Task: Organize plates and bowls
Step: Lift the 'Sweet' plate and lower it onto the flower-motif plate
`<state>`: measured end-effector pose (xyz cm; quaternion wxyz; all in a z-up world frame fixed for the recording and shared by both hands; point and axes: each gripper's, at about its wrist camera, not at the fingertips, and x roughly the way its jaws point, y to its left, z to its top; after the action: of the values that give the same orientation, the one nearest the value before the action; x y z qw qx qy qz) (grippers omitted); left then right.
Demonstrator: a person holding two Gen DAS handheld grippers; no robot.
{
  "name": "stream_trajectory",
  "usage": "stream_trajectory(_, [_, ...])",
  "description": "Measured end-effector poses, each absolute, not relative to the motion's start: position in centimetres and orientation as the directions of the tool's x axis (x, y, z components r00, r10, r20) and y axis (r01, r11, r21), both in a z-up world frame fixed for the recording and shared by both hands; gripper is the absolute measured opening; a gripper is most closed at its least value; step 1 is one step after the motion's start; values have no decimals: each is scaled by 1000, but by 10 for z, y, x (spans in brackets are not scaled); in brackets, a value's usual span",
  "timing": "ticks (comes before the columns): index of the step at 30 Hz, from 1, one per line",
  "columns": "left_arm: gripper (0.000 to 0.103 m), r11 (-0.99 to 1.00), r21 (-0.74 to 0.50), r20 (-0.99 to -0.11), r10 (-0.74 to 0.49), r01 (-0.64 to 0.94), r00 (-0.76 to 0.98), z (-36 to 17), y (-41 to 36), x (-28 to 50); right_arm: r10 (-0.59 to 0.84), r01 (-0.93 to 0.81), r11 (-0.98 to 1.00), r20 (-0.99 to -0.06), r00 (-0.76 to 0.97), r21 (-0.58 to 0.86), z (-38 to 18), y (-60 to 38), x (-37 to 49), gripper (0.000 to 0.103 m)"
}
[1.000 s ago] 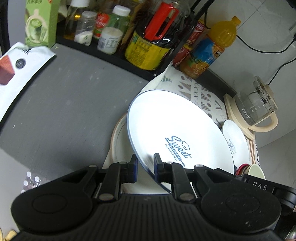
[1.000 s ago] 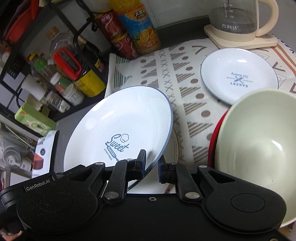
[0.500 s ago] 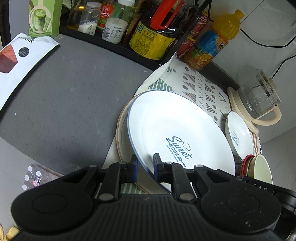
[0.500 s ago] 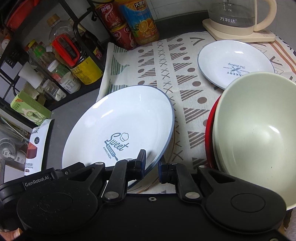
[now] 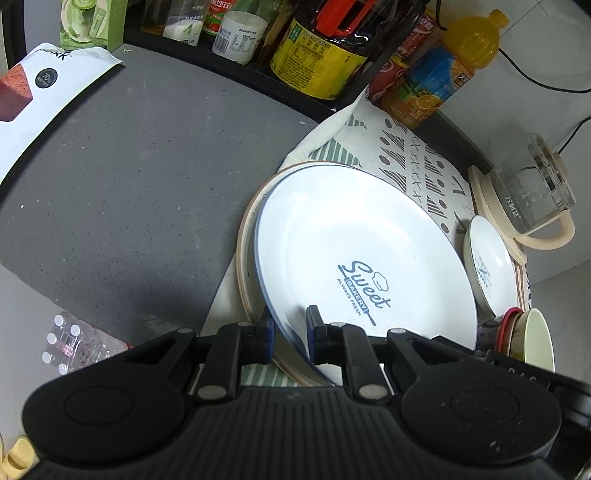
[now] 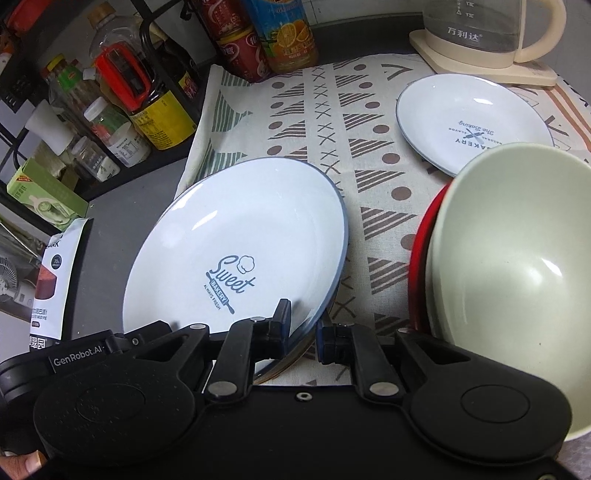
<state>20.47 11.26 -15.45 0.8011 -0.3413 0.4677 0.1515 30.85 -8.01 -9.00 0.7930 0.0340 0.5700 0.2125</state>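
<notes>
Both clamped on near rim of big "Sweet Bakery" plate [image 5: 354,251], L gripper [image 5: 290,332] & R gripper [image 6: 303,332], lowering it onto tan-rimmed plate [image 5: 245,236] on patterned cloth [image 6: 332,122]; next probably seat flat, then release w/o sliding.

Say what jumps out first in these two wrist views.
The big white Sweet Bakery plate dominates: both the left gripper and the right gripper are clamped on its near rim, above a tan-rimmed plate on the patterned cloth. At right, a cream bowl is nested in a red one, with a smaller bakery plate by the glass kettle.
</notes>
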Motion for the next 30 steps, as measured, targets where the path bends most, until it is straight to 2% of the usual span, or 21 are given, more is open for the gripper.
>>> stream_trajectory(23, [19, 735, -318, -902, -40, -598, 430, -143, 123, 208, 375, -321, 902, -892, 250, 289, -101, -71, 313, 14])
stream_trajectory(30, [20, 742, -308, -907, -40, -596, 419, -150, 124, 211, 388, -316, 896, -895, 221, 311, -100, -71, 315, 19])
